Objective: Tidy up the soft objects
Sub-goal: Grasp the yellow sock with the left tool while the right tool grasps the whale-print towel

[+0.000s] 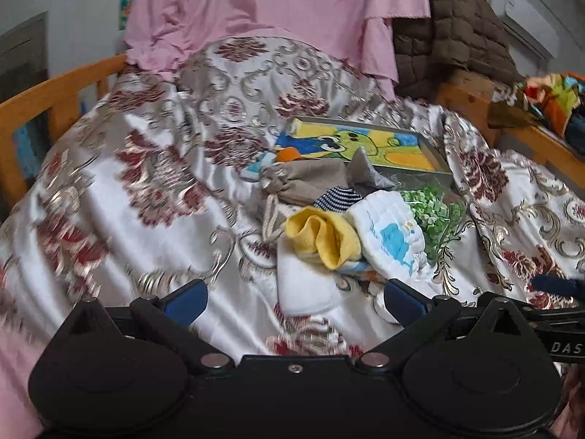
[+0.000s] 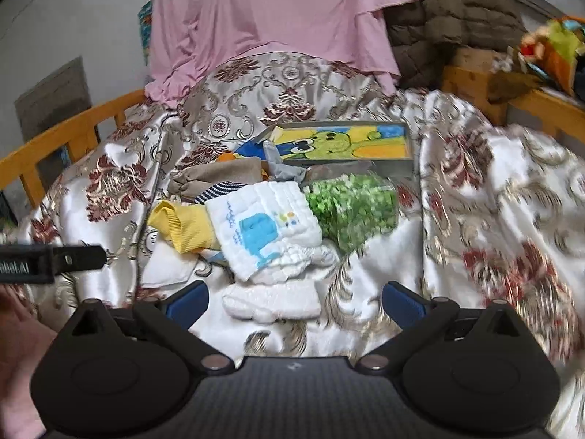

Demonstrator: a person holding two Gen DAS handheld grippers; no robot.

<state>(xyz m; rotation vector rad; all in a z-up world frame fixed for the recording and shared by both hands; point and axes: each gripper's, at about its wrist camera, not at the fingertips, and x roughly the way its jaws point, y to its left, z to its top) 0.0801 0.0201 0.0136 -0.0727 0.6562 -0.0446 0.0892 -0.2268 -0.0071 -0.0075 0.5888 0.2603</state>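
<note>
A heap of small soft things lies on the patterned satin bedspread [image 1: 153,219]. It holds a yellow sock [image 1: 321,236] [image 2: 186,228], a white quilted cloth with a blue whale [image 1: 389,232] [image 2: 265,230], a striped sock [image 1: 338,197], a beige drawstring pouch [image 1: 303,179] [image 2: 223,177], a green leafy bundle [image 1: 433,212] [image 2: 351,206] and a plain white cloth [image 1: 307,285] [image 2: 274,301]. My left gripper [image 1: 296,298] stands open just short of the white cloth. My right gripper [image 2: 294,300] is open too, its fingers either side of the white cloth's near edge.
Behind the heap lies a flat box with a cartoon picture [image 1: 369,144] [image 2: 343,142]. A pink sheet [image 1: 274,7] and a brown quilted jacket [image 1: 453,25] hang at the back. Wooden bed rails [image 1: 55,91] run along both sides. Colourful toys [image 2: 552,51] sit far right.
</note>
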